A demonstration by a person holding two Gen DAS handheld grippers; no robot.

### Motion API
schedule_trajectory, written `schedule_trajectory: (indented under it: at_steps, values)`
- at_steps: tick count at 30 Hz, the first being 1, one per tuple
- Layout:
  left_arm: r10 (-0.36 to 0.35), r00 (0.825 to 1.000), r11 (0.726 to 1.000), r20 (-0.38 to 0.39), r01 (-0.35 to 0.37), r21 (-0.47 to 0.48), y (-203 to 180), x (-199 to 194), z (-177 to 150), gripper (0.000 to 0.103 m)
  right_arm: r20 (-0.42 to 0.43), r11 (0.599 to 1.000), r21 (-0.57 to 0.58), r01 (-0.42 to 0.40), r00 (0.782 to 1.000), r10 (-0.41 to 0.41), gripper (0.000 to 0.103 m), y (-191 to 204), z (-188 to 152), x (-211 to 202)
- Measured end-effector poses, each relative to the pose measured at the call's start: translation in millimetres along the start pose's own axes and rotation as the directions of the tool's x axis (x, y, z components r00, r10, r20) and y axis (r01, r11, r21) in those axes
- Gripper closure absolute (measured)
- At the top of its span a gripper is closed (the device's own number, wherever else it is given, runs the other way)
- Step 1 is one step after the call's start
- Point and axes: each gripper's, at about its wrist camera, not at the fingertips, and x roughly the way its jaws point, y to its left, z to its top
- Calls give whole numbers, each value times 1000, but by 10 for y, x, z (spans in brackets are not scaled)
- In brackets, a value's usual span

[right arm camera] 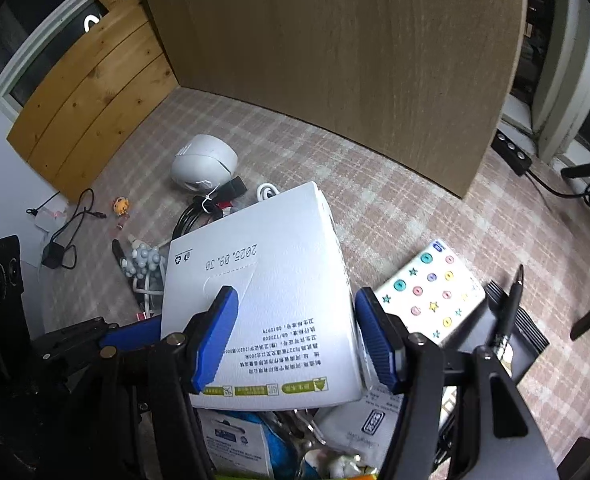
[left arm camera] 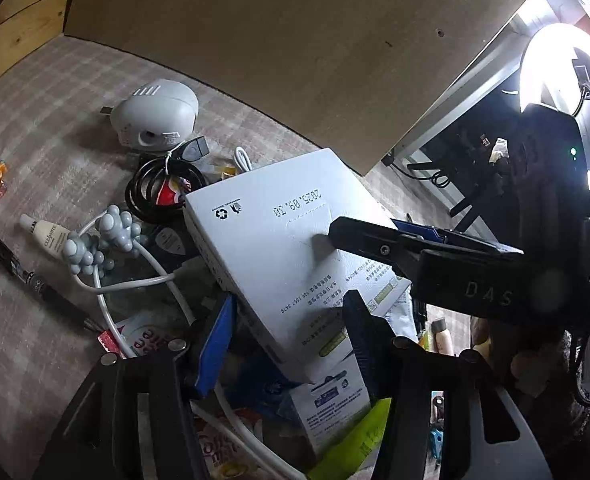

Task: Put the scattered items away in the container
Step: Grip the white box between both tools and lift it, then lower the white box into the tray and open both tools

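Note:
A white box point(right arm camera: 263, 292) printed with 2025.09.30 lies tilted on a pile of packets. My right gripper point(right arm camera: 295, 340) has its blue pads on both side edges of the box and is shut on it. It also shows in the left wrist view point(left arm camera: 279, 240), where the right gripper's black finger point(left arm camera: 375, 240) rests on its top. My left gripper point(left arm camera: 287, 344) is open, its blue pads point(left arm camera: 215, 340) low beside the box's near corner. The container is not clearly seen.
On the plaid cloth point(left arm camera: 35, 128) lie a white round device point(left arm camera: 155, 116), a black cable coil point(left arm camera: 159, 188), a grey knobby massager point(left arm camera: 103, 240), a small tube point(left arm camera: 45, 232), a pen point(left arm camera: 27, 272), a dotted pack point(right arm camera: 431, 292). A wooden panel point(right arm camera: 355, 60) stands behind.

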Motion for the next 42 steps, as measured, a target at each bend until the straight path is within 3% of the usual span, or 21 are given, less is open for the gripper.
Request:
schedule_trajectory:
  at_steps: [8, 14, 23, 29, 35, 42]
  values:
    - [-6, 1000, 998, 28, 4, 66, -294, -194, -17, 51, 76, 999, 42, -13, 997, 10, 43, -67, -181, -428]
    - [-35, 998, 988, 43, 28, 155, -720, -328, -74, 51, 152, 995, 95, 2, 988, -17, 43, -243, -421, -923]
    - [-126, 992, 939, -13, 124, 320, -1672, -274, -281, 51, 243, 970, 235, 56, 963, -114, 43, -820, -1079, -1765]
    - [-174, 980, 868, -92, 197, 456, -2530, -73, -565, 51, 280, 926, 361, 110, 934, -220, 43, -1323, -1685, -2302]
    - [-207, 961, 792, -181, 274, 546, -3268, 127, -919, 51, 287, 855, 498, 146, 902, -322, 43, -1806, -2312, -2775]
    - [-226, 939, 680, -260, 343, 648, -3996, 241, -1279, 51, 292, 771, 611, 181, 854, -431, 43, -2140, -2872, -3325]
